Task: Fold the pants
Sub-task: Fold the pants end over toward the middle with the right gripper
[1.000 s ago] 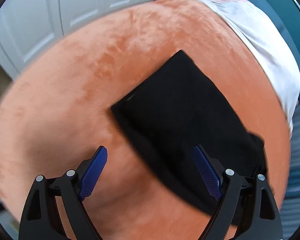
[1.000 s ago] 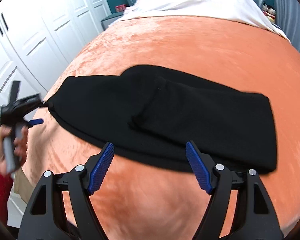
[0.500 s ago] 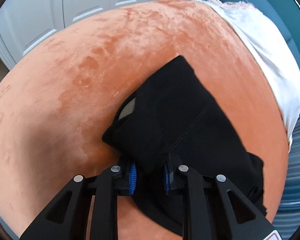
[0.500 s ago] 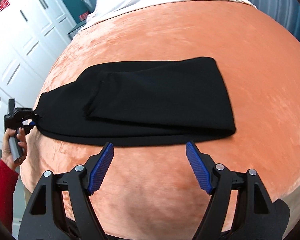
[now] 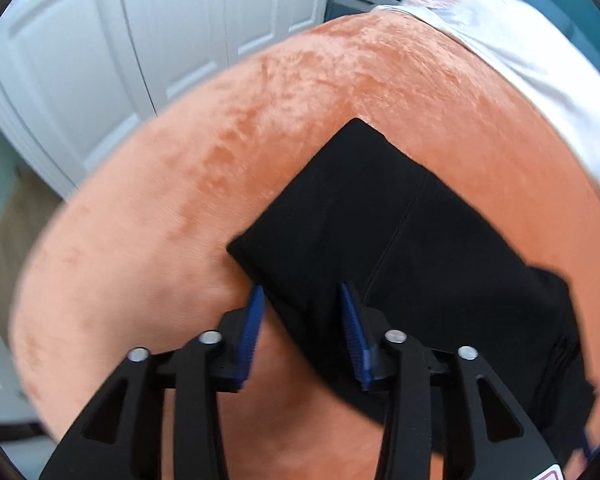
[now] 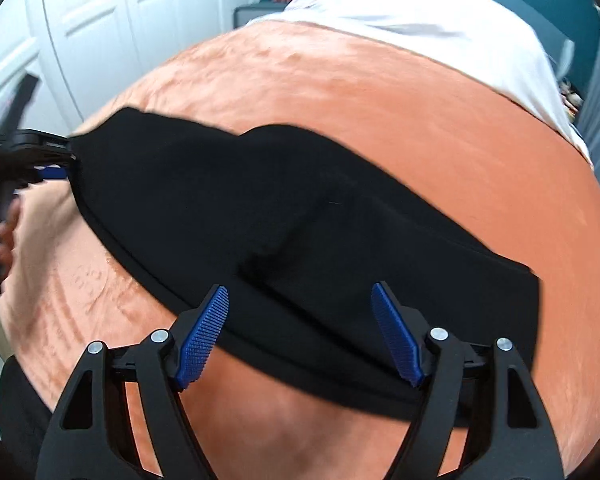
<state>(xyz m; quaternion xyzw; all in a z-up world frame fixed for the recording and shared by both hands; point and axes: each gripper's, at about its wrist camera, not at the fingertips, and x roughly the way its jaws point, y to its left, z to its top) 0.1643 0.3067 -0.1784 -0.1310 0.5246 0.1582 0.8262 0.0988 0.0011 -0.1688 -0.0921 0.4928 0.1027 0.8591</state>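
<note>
Where visible, hand (right view only)

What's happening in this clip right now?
A person with a gripper in each hand is folding black pants on an orange blanket. The left gripper, its jaws just reopened, straddles a corner of the partly folded pants without pinching it. The right gripper is open, over the near edge.

One pair of black pants, two claws.

Matt black cloth pants on plush, velvety orange blanket.
</note>
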